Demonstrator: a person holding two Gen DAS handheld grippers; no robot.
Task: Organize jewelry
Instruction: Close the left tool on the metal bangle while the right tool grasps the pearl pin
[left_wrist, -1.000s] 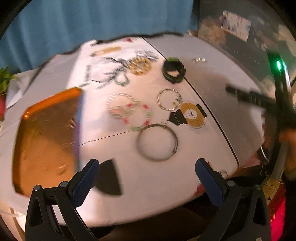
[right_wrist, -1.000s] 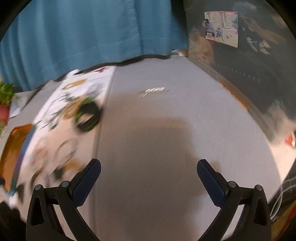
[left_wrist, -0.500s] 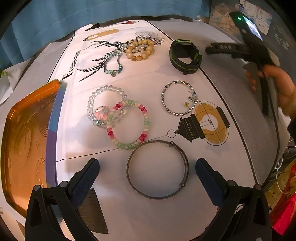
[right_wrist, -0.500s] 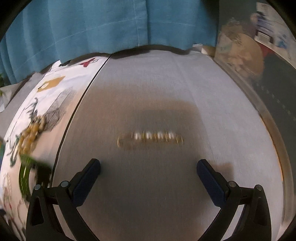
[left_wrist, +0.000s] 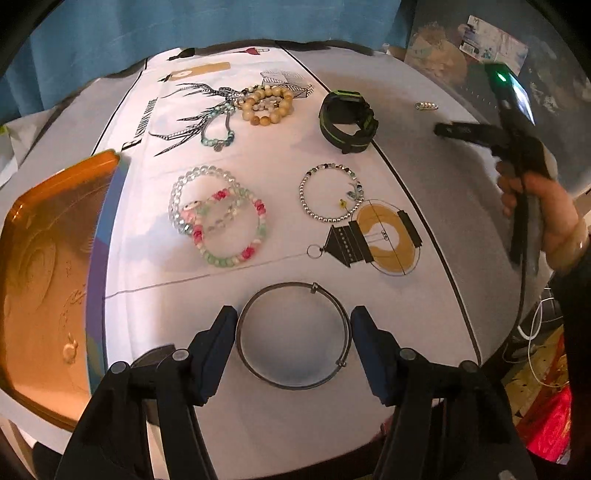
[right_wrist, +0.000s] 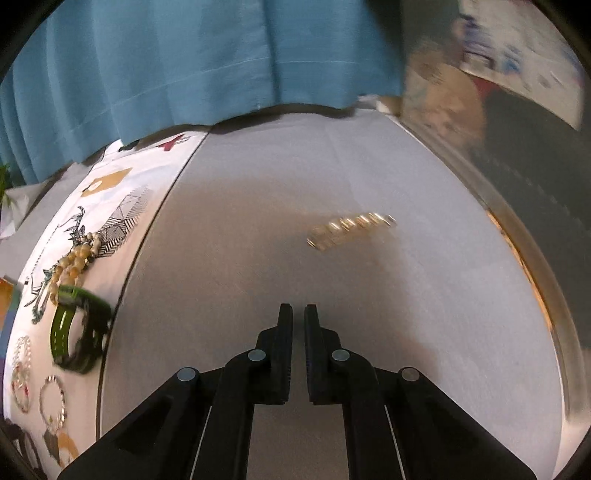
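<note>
The left tongs (left_wrist: 293, 328) are pointing steeply down at the surface (left_wrist: 454, 206), and their jaws have just been closing around a thin metal bangle (left_wrist: 293, 335). The bangle is lying flat on a white printed cloth (left_wrist: 280, 155) between the two blue pads, which are standing just outside its rim on either side; whether the pads are touching the metal cannot be told from the left wrist view. Beyond the bangle, a pink-and-green beaded bracelet (left_wrist: 231, 229) is overlapping a clear beaded bracelet (left_wrist: 201, 199), and a silver bead bracelet with charms (left_wrist: 328, 192) is lying to their right beside a printed lantern design. Farther back, a tan wooden-bead bracelet (left_wrist: 267, 105) and a pale blue bead bracelet (left_wrist: 218, 127) are resting on the printed pattern, with a black-and-green watch (left_wrist: 347, 122) standing at the cloth's edge. An orange tray (left_wrist: 44, 266) is sitting at the left of the cloth. The right tongs (right_wrist: 298, 321) are hanging over the bare grey part of the surface with their jaws drawn nearly together and nothing between them; they have just been closing. A short gold-coloured chain piece (right_wrist: 351, 227), blurred in the right wrist view, is lying on the grey surface ahead of and to the right of these tongs, apart from them. A hand (left_wrist: 543, 206) is gripping the right tool's handle.
</note>
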